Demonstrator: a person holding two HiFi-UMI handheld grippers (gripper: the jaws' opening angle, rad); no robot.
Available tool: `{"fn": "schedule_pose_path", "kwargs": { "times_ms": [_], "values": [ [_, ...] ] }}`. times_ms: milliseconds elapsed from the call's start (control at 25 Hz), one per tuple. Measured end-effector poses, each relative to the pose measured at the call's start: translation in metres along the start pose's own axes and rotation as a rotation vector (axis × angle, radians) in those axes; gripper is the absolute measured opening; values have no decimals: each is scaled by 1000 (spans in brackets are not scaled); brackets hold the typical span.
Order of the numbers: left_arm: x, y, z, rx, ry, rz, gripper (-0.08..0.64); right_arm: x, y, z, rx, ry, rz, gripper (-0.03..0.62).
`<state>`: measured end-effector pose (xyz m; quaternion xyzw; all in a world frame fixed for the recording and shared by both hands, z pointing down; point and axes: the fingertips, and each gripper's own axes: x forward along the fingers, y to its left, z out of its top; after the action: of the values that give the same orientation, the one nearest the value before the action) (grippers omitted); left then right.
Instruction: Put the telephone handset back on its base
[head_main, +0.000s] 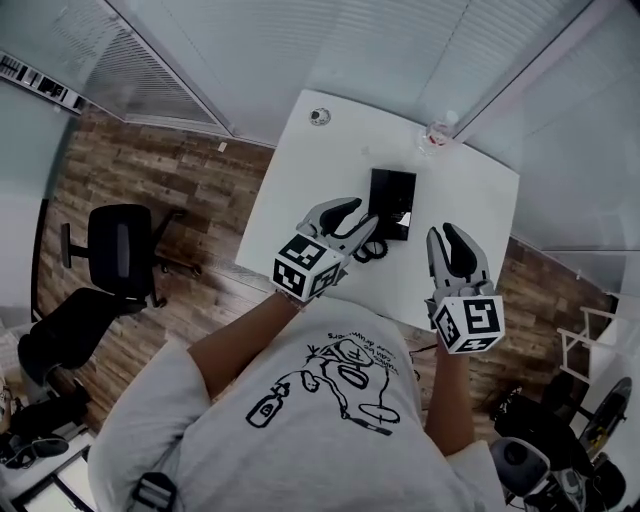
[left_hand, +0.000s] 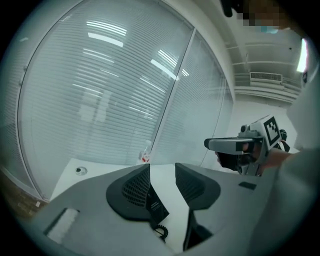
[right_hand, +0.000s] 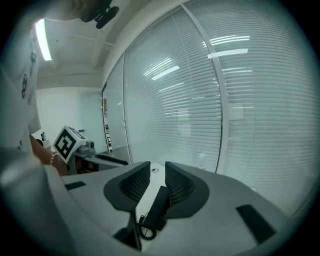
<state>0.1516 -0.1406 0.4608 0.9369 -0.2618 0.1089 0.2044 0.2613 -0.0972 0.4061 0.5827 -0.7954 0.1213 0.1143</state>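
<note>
**Head view: hovering, nothing gripped**

Head view puts the white table ahead of and below both your tools. The black telephone lies on it just beyond the left tongs, and ahead and to the left of the right tongs. It reads as one dark block, so I cannot tell whether the handset already sits on its base. Both pairs stand apart, the right narrower, clamped on nothing, probably held clear to line up. The coiled cord trails back under the left tongs.
</note>
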Motion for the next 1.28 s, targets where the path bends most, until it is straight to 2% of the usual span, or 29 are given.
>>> {"fn": "schedule_pose_path", "kwargs": {
  "times_ms": [400,640,840,1280],
  "values": [
    [-35,-67,95,118,-175,-66,100,-53,20,78,-98,-106,13,61],
    [-53,-107,128,165,-243,-99,80,-80,31,106,-66,-145,42,51],
    [-49,-126,134,199,-251,-109,80,-88,33,112,-122,-148,36,37],
    [-35,-137,131,171,-232,-108,80,-96,15,112,-96,-153,34,37]
  ]
}}
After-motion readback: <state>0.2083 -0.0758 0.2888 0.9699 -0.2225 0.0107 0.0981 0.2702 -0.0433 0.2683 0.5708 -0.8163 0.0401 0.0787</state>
